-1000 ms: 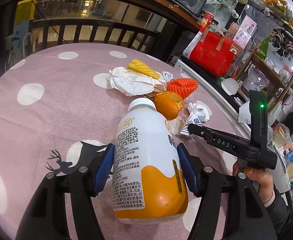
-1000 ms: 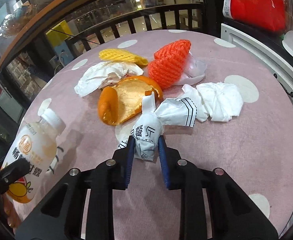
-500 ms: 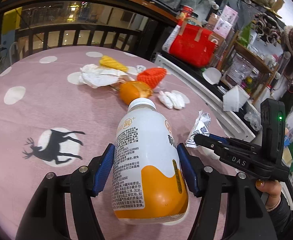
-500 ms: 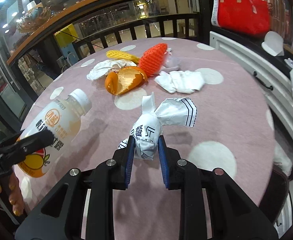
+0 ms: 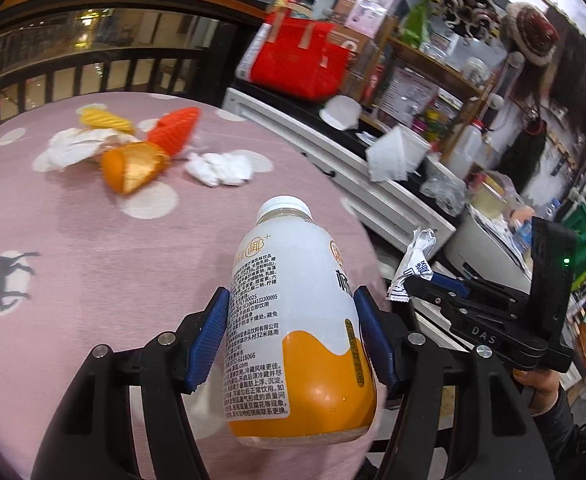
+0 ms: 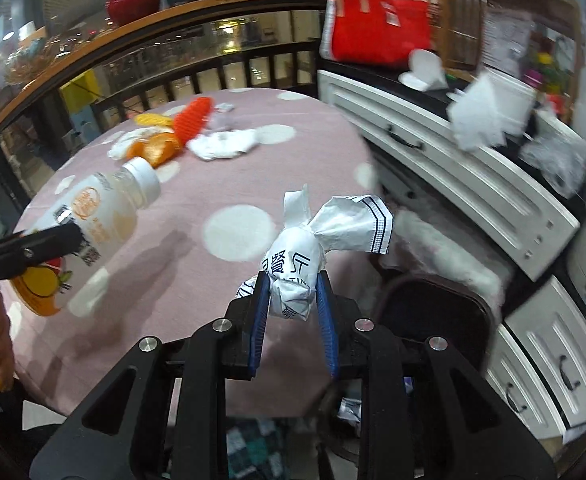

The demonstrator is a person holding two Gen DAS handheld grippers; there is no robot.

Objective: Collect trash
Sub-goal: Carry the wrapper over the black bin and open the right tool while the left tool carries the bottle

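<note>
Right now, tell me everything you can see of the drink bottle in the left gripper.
The bottle is milky white plastic with an orange base band, a white screw cap, still on, and printed Chinese text. The left gripper clamps its lower body between blue ribbed pads. It is held tilted above the pink dotted tablecloth, touching nothing else.

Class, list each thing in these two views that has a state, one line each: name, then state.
Left gripper: shut on the bottle.
Bottle: capped, held off the table.
Right gripper: shut on the paper wrapper.
Paper wrapper: crumpled, held up.
Orange peel: lying on the table.
</note>
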